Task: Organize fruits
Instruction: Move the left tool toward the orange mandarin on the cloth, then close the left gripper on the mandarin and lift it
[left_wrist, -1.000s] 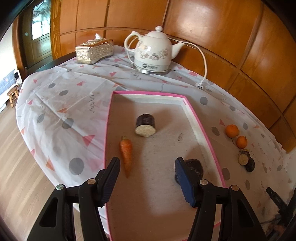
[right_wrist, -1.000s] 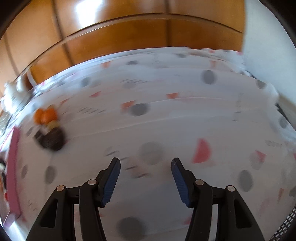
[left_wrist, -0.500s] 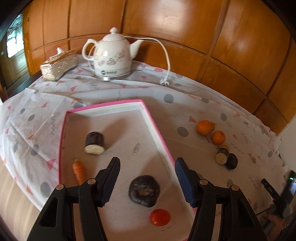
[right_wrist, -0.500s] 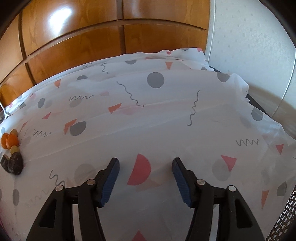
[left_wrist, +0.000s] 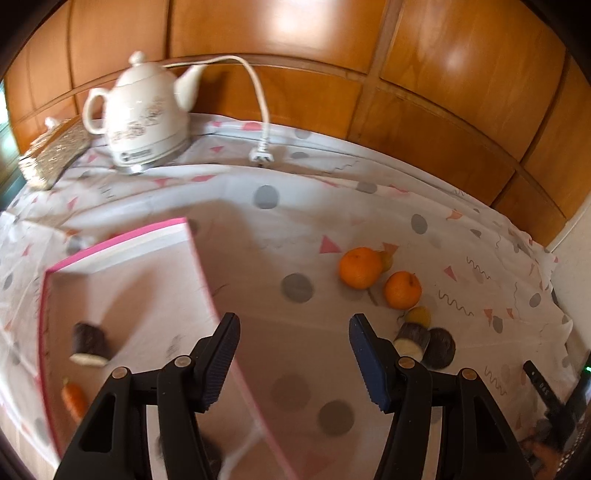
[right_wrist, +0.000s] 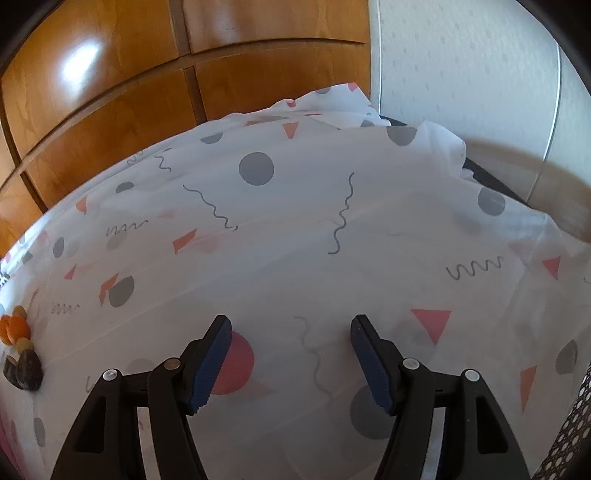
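Note:
In the left wrist view two oranges (left_wrist: 360, 267) (left_wrist: 402, 290) lie on the tablecloth right of the pink-rimmed tray (left_wrist: 201, 254). Near them are a small yellow fruit (left_wrist: 418, 316), a cut dark piece (left_wrist: 410, 339) and a dark round fruit (left_wrist: 440, 348). The tray holds a dark cut piece (left_wrist: 88, 339) and a carrot (left_wrist: 73, 397). My left gripper (left_wrist: 291, 363) is open and empty above the tray's right rim. My right gripper (right_wrist: 290, 363) is open and empty over bare cloth; the fruit cluster (right_wrist: 20, 350) shows at its far left.
A white kettle (left_wrist: 146, 118) with a cord and plug (left_wrist: 261, 156) and a tissue box (left_wrist: 55, 153) stand at the back left. Wooden wall panels run behind the table. The table's right edge meets a white wall (right_wrist: 480, 74). A dark device (left_wrist: 543, 387) lies at the right.
The left gripper has swung right, from over the tray toward the oranges, which now look closer. The right gripper has turned slightly right over bare cloth. Both stay open.

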